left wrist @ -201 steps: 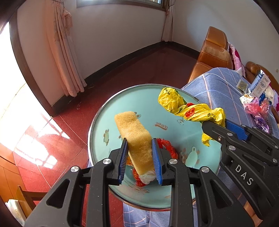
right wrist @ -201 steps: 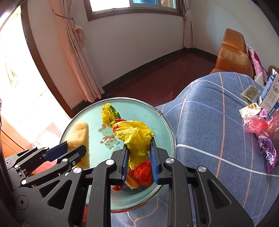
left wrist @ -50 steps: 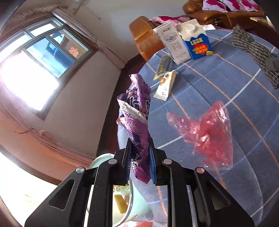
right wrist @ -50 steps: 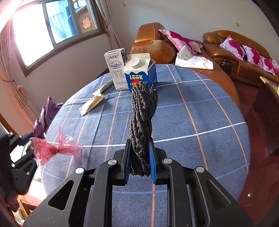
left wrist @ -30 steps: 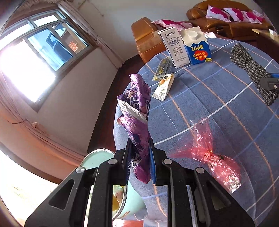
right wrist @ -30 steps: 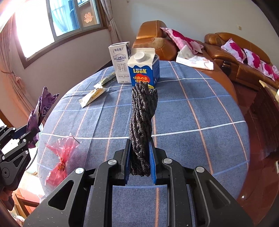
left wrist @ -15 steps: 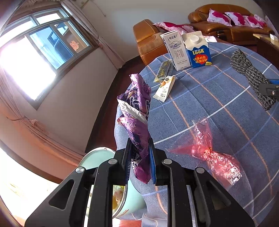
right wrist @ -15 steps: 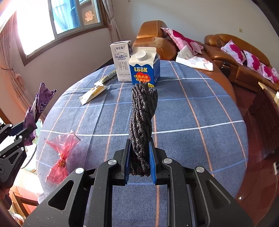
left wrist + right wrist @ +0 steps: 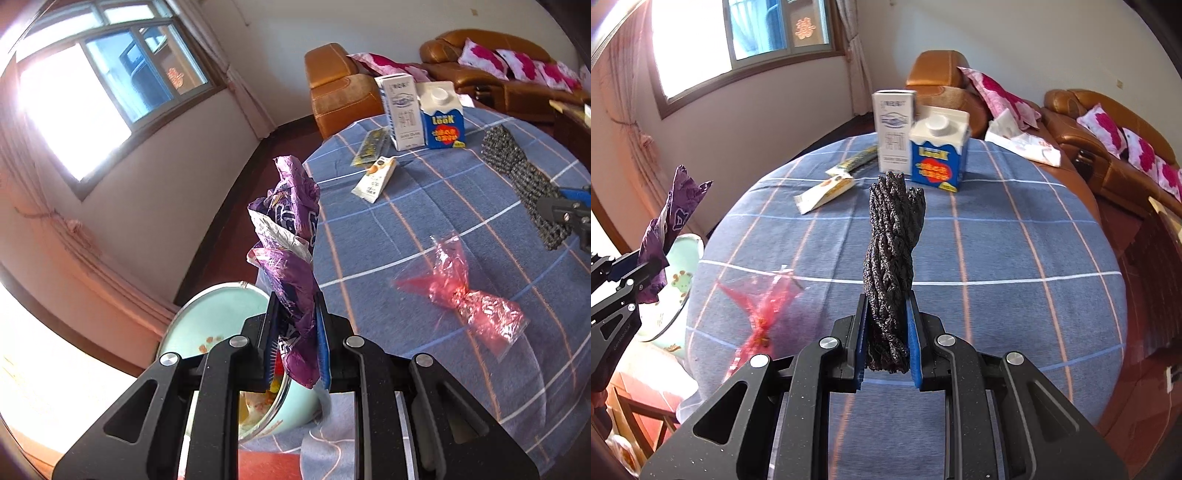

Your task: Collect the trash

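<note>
Left gripper (image 9: 293,345) clamped tight on a crumpled purple wrapper (image 9: 290,236), which stands up out of the jaws. Just below and to its left sits the pale green basin (image 9: 207,314), beside the bench (image 9: 424,192) edge; scraps visible inside.

Right gripper (image 9: 886,339) closed on a twisted black mesh bundle (image 9: 892,258), held upright above the bench cloth, clear of the surface as far as I can tell.

Lying loose on the bench: a pink cellophane wrapper (image 9: 761,306), ahead and left of the right gripper, ahead and right of the left one. Farther ahead, a flat white packet (image 9: 823,194) and a dark sachet (image 9: 860,158) touching it. Beyond those, a white carton (image 9: 894,131) and a blue carton (image 9: 938,151), both upright, side by side.

Step in hand, by my reading: carry phase, both grippers loaded, nothing yet dropped. Basin looks like the collection point.

Next move calls for: swing left gripper down and left until the wrapper hangs over the basin mouth, then open. Right gripper has farther to travel, across the bench to the same rim. Wrapper is light and springy; may cling to a pad on release.
</note>
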A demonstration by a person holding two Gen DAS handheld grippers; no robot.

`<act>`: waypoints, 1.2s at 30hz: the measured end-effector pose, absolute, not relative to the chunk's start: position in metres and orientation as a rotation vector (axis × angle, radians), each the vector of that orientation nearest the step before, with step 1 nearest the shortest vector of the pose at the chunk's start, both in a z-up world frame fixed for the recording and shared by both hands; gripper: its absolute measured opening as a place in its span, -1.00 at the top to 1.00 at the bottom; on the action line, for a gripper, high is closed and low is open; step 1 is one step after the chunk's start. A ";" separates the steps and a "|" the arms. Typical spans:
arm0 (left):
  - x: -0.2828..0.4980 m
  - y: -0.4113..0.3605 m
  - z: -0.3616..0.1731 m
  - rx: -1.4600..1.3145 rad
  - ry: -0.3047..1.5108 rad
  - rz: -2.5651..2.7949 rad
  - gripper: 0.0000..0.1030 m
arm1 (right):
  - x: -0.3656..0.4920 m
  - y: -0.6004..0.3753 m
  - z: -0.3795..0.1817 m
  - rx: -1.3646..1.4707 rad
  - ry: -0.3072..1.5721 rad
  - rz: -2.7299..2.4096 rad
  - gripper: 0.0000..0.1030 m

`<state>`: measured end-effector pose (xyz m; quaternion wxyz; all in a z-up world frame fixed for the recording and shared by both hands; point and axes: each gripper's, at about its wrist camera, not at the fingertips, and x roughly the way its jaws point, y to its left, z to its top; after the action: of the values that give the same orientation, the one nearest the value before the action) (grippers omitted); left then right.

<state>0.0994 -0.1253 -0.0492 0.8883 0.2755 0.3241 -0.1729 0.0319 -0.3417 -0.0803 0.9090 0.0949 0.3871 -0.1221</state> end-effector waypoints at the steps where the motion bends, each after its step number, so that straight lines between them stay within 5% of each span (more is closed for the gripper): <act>1: 0.100 -0.121 -0.048 0.559 0.678 -0.359 0.66 | 0.033 -0.337 -0.079 0.191 0.798 -0.243 0.62; 36: 0.131 0.021 -0.052 0.235 0.769 -0.236 0.65 | 0.111 -0.166 -0.071 0.012 0.828 0.078 0.62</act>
<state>0.1308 0.0206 -0.0524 0.9135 0.1140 0.3733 -0.1145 0.1114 -0.1659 -0.0711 0.9148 0.0060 0.4020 0.0380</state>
